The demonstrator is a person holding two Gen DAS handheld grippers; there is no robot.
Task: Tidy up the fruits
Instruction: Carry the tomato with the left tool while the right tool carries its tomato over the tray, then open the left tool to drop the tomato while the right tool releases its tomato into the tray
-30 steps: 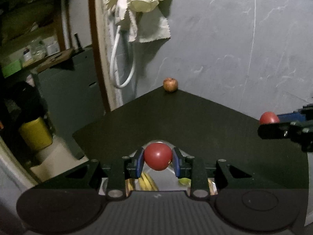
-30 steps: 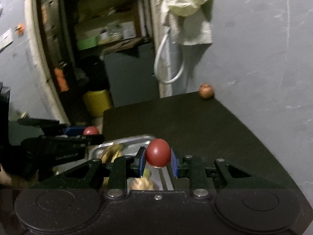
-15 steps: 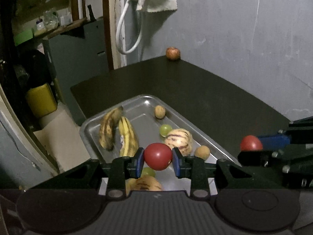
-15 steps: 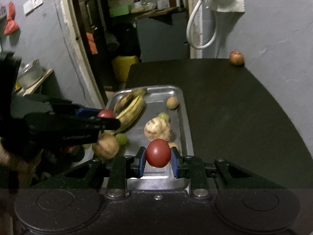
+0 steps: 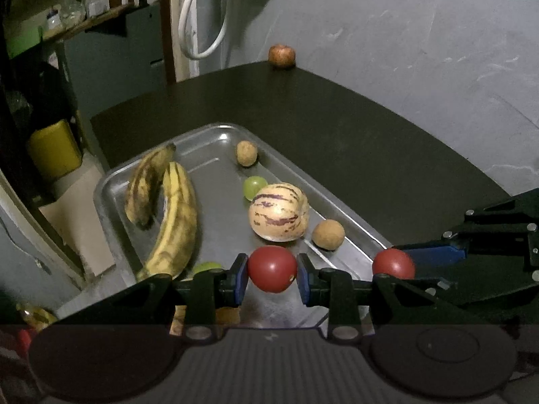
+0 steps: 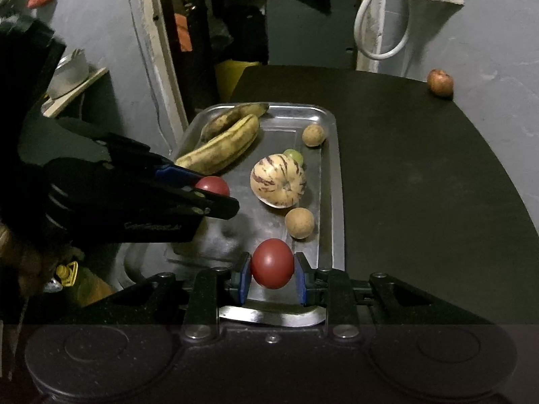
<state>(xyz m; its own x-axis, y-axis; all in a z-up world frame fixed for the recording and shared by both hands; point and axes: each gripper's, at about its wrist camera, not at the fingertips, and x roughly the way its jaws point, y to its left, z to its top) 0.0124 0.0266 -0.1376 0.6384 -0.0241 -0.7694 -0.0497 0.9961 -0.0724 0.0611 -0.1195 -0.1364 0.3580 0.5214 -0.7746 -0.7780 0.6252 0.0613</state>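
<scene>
We see the left claw (image 5: 272,274) closed on a red tomato (image 5: 272,269), its blue pads pressing the fruit from both sides, above the near end of a metal tray (image 5: 107,188). The right claw (image 6: 272,269) grips a second red tomato (image 6: 272,263) the same way, over the near right part of the tray (image 6: 331,175). Each claw shows in the other's camera: the right one comes in from the right of the left view with its tomato (image 5: 393,264) at the tray's edge, and the left one comes in from the left of the right view with its tomato (image 6: 212,186) above the tray's middle.

The tray sits on a dark surface (image 6: 421,168). In it we find two spotted bananas (image 5: 168,202) lying side by side along the left, a pale striped melon (image 5: 279,211) near the middle, a green grape (image 5: 254,185) just behind it, and two small brown round fruits, one (image 5: 247,153) toward the far end and one (image 5: 327,234) just beside the melon on the right. Another green grape (image 5: 207,266) peeks out by the left claw's finger.

Well apart from the tray, a reddish-brown fruit (image 6: 440,82) rests at the far corner of the surface against the grey wall (image 5: 421,33).
</scene>
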